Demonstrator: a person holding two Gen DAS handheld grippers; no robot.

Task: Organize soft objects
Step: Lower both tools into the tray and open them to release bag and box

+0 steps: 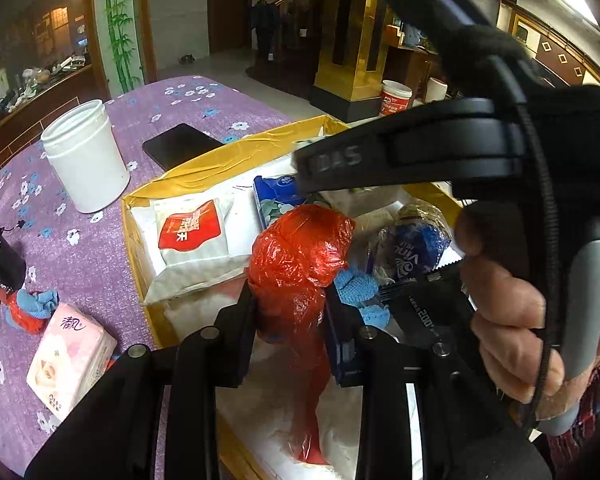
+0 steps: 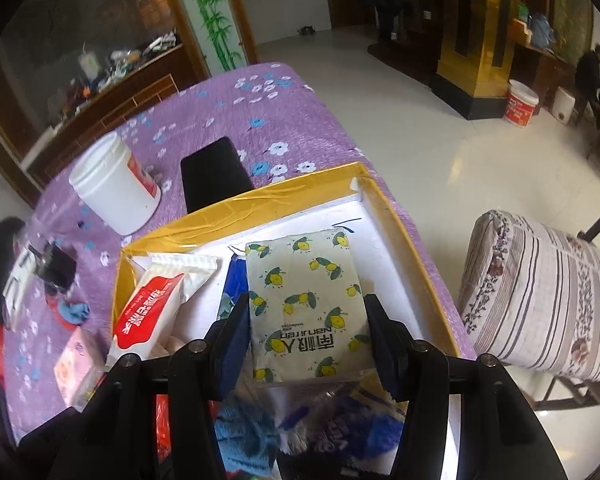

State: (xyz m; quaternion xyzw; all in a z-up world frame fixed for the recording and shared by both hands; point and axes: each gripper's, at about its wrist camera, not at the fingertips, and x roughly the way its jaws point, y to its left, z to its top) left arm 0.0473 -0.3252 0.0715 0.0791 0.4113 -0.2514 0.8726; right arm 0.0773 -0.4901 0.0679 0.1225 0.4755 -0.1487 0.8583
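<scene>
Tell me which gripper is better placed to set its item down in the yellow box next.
Right. The right gripper holds the lemon-print tissue pack over bare white floor in the yellow box. The left gripper holds its red plastic bag above other packs.

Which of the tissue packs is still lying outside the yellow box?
The pink tissue pack, lying on the purple flowered tablecloth. The red-and-white pack lies inside the yellow box; the lemon-print pack is held over it.

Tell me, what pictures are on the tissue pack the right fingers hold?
Yellow lemons with green leaves on the tissue pack, clearest in the right wrist view.
</scene>
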